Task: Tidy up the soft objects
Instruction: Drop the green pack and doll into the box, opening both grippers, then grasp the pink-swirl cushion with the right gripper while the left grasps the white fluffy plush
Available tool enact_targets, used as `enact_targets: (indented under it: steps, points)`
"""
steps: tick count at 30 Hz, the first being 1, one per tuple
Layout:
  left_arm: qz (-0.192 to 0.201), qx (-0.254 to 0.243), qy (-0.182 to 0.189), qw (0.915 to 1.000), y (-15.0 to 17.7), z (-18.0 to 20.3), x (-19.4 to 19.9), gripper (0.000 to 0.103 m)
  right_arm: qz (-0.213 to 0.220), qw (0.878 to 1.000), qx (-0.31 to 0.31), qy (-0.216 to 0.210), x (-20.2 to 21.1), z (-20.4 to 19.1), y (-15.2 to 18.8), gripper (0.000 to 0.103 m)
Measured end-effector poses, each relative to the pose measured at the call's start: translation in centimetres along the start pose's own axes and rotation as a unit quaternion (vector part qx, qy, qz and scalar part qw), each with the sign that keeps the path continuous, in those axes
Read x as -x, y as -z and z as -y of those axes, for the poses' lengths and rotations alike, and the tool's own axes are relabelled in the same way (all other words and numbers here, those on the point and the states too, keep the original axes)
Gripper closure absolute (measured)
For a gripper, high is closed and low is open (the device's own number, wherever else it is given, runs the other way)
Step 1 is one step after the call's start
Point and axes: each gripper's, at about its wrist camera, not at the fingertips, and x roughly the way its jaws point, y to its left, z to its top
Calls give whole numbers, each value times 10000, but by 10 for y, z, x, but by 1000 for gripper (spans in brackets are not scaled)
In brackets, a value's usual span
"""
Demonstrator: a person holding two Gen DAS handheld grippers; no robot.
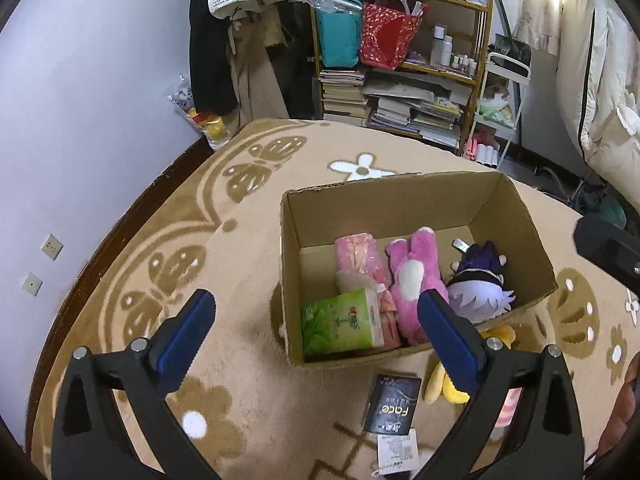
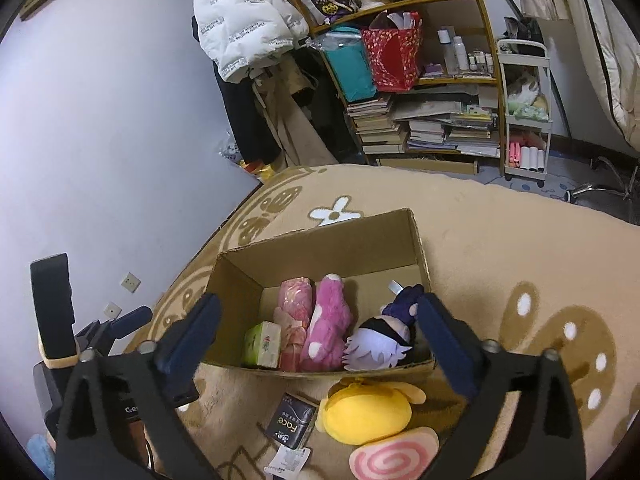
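An open cardboard box [image 1: 400, 196] [image 2: 320, 240] stands on the carpet. Inside lie a green tissue pack [image 1: 340, 326] [image 2: 263, 344], a pink wrapped pack [image 1: 360, 256] [image 2: 295, 304], a pink plush [image 1: 414, 276] [image 2: 330, 320] and a purple-haired doll [image 1: 480, 288] [image 2: 380, 344]. In front of the box lie a yellow plush [image 2: 368, 410] [image 1: 440, 384], a pink swirl cushion [image 2: 394, 456] and a black "Face" pack [image 1: 394, 404] [image 2: 291, 420]. My left gripper [image 1: 316, 340] is open and empty above the box's near edge. My right gripper [image 2: 316, 344] is open and empty above the box's near wall.
A beige patterned carpet [image 1: 248, 240] covers the floor. A shelf with books and bags [image 1: 400, 80] stands behind, with hanging clothes [image 1: 248, 60] to its left and a white trolley [image 2: 524, 112] to its right. The lilac wall [image 1: 80, 120] is at left.
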Motion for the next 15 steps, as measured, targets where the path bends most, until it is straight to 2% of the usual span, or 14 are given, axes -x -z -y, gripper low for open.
enact_targets:
  steps: [7, 15]
  points:
    - [-11, -87, 0, 10000, 14, -1, 23, 2, 12, 10000, -75, -19, 21, 2, 12, 0]
    - [-334, -131, 124, 9993, 42, 3, 38, 2, -122, 9997, -189, 21, 39, 8, 37, 0]
